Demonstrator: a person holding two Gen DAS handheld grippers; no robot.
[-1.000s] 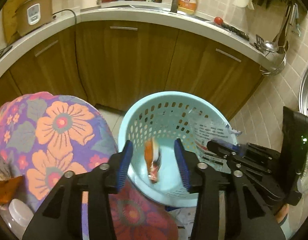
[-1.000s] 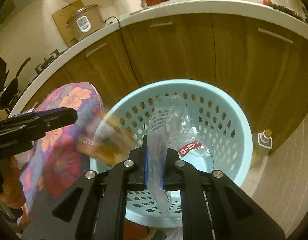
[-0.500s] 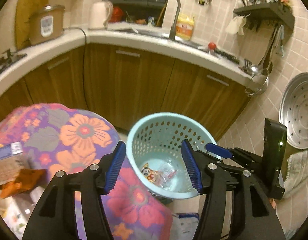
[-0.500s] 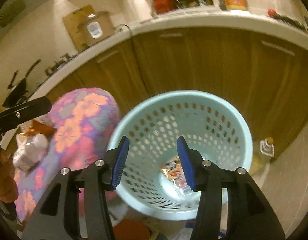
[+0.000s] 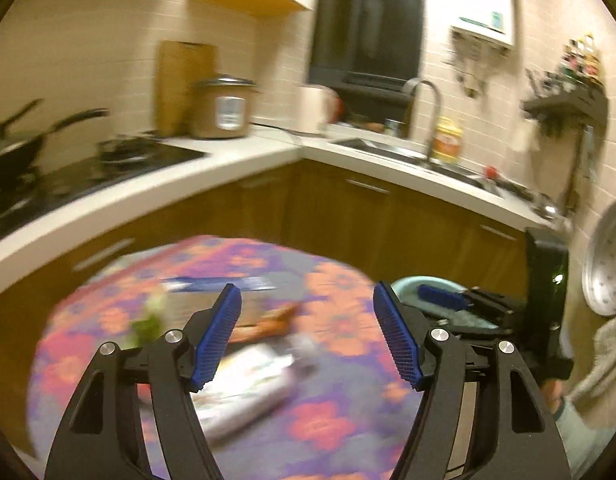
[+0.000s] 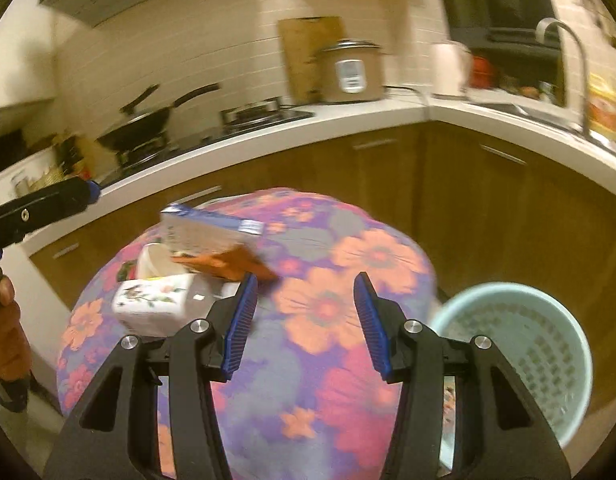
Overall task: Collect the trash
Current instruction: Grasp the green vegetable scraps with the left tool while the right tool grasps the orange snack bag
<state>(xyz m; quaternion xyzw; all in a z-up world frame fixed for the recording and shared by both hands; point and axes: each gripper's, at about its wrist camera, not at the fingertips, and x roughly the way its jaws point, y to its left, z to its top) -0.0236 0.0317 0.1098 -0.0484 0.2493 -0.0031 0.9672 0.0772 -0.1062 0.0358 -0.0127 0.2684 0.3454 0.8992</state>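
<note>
A round table with a flowered cloth [image 6: 328, 320] holds trash: a blue and white carton [image 6: 204, 232], an orange wrapper [image 6: 228, 264], a white flowered tissue pack [image 6: 152, 304] and a white cup [image 6: 156, 260]. In the left wrist view the table [image 5: 328, 420] shows a blurred white bottle [image 5: 244, 384], the orange wrapper [image 5: 268, 324] and the carton [image 5: 220, 284]. The light blue basket [image 6: 528, 352] stands on the floor to the right of the table; its rim shows in the left wrist view [image 5: 420, 284]. My left gripper [image 5: 308, 336] and right gripper [image 6: 304, 320] are both open and empty above the table.
A white counter [image 6: 348, 120] over brown cabinets curves behind the table, with a rice cooker [image 6: 350, 72], pans on a stove [image 6: 148, 124] and a sink with tap [image 5: 424, 120]. A metal tray [image 5: 608, 264] hangs at the right wall.
Both grippers dropped their trash into the basket, opened, then swung left from the basket to over the table. Both views are motion-blurred.
</note>
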